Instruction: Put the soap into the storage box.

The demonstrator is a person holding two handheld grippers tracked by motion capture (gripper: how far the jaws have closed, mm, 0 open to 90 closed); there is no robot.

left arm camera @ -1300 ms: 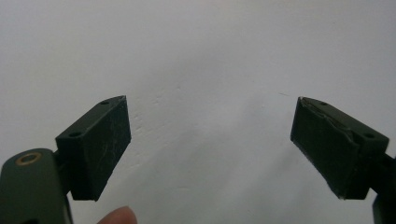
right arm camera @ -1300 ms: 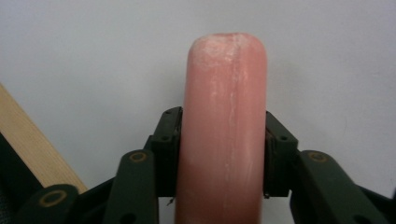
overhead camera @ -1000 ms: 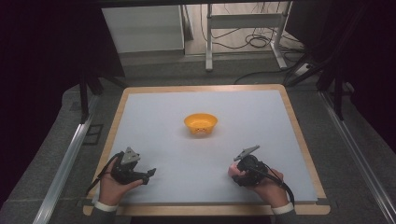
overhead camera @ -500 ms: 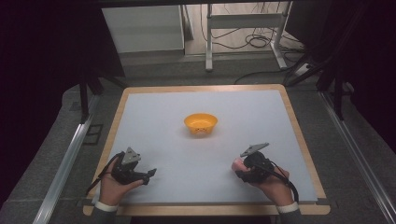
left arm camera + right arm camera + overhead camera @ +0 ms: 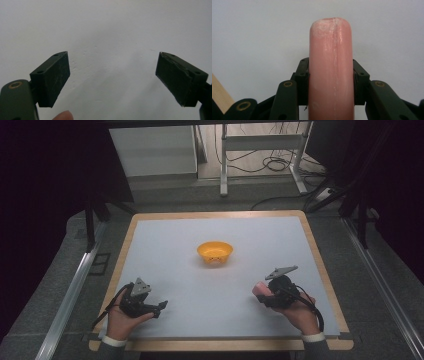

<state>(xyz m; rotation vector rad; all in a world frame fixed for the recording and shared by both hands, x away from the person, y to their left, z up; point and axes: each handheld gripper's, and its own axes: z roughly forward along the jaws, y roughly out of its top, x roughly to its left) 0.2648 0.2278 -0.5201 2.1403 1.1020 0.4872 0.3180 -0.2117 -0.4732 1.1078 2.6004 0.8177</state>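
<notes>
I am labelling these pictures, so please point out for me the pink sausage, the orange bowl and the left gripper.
pink sausage [image 5: 330, 72]: right gripper view, middle of its body between the fingers.
orange bowl [image 5: 202, 251]: high view, left part of its rim.
left gripper [image 5: 112, 75]: left gripper view, midway between its open fingertips.

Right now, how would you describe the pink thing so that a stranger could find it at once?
Start at the white table top with its wooden border and go to the near right part, where the person's right hand-held gripper is. The pink sausage sits clamped between its black jaws. It is a smooth rod with a rounded end; the only other coloured thing is the orange bowl mid-table.
</notes>
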